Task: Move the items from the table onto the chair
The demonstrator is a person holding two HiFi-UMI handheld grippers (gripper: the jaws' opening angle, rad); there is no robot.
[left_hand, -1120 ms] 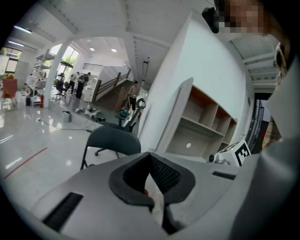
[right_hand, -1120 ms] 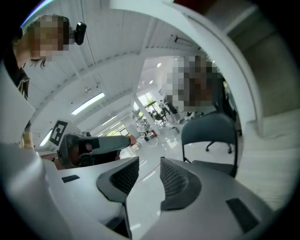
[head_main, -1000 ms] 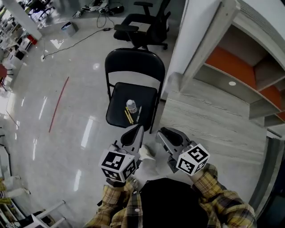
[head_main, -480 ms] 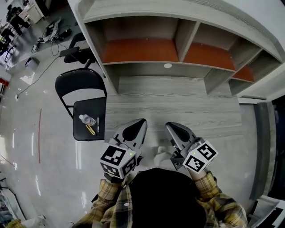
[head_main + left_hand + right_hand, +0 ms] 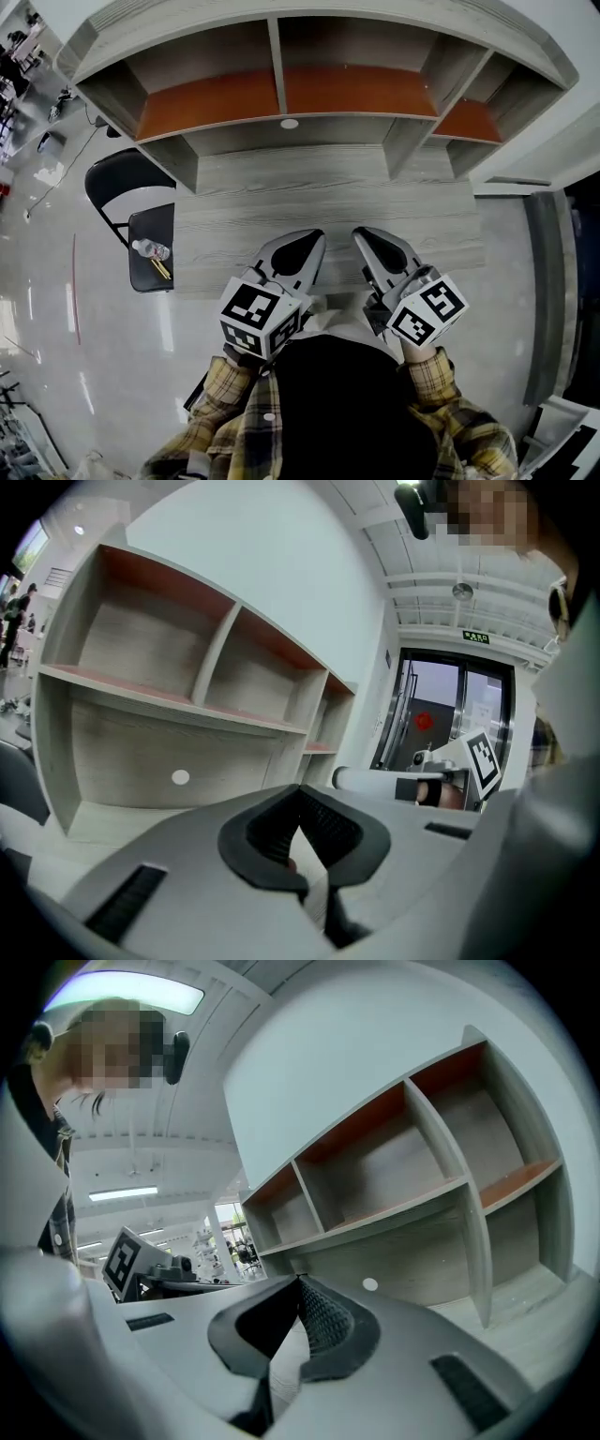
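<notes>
Left gripper (image 5: 311,240): jaws pressed together with nothing between them; it hangs over the table's (image 5: 328,202) near edge and points toward the shelves.
Right gripper (image 5: 366,236): jaws pressed together and empty; it is just beside the left one, over the same edge.
Table: the wood-grain top runs from the near edge back to the shelf unit (image 5: 281,94).
Shelf unit: walls off the table's far side with upright dividers and orange boards.
Chair (image 5: 112,183): black, at the table's left end, its seat close against that edge.
Bottle (image 5: 150,249): lies on the chair seat, left of the table.
Yellow pencil (image 5: 161,269): on the seat, just beside the bottle.
Floor (image 5: 103,337): glossy, and wide left of the table.
</notes>
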